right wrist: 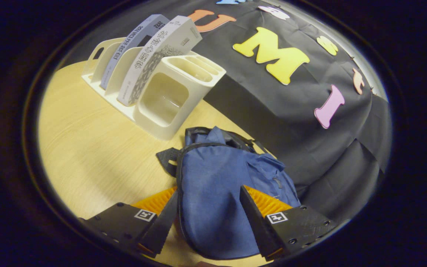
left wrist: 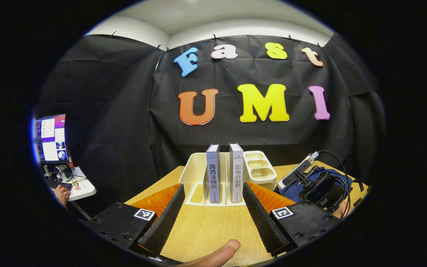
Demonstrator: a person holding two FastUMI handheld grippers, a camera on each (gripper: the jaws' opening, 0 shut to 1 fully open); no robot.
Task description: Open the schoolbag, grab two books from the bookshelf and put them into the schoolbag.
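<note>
Blue fabric schoolbag [right wrist: 217,193], 2 upright books [left wrist: 224,174]

The bookshelf [left wrist: 198,174] is cream-white. In it, the left book [left wrist: 213,174] has a grey-blue spine with dark characters, and just beside it the right book [left wrist: 236,172] has a pale grey-white spine with dark characters. To the bookshelf's right lies a blue schoolbag [right wrist: 217,196] with a black zip and straps. Under the bookshelf, the table [left wrist: 206,230] is light wood grain.

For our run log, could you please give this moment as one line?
blue fabric schoolbag: zipped | two upright books: in white plastic bookshelf | left gripper: open | right gripper: open over bag
</note>
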